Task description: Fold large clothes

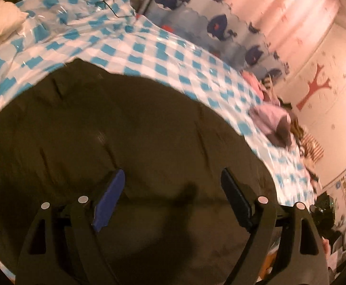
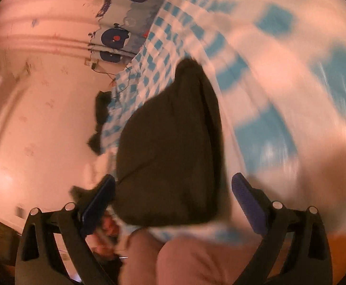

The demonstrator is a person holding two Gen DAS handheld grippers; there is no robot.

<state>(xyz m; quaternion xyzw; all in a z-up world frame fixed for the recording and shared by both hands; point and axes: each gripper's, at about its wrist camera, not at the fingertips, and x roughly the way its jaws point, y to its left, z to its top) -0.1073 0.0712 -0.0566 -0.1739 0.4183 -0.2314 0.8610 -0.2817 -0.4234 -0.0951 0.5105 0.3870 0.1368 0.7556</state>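
Motion blur smears the checkered cloth in the right wrist view, and the dark garment's lower part runs off-frame.

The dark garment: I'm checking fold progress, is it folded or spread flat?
Cannot tell. The dark garment covers a broad area of the checkered cloth; no fold line shows clearly.

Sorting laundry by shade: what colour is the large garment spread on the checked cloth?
The large garment is dark brown, nearly black; clearest in the left wrist view.
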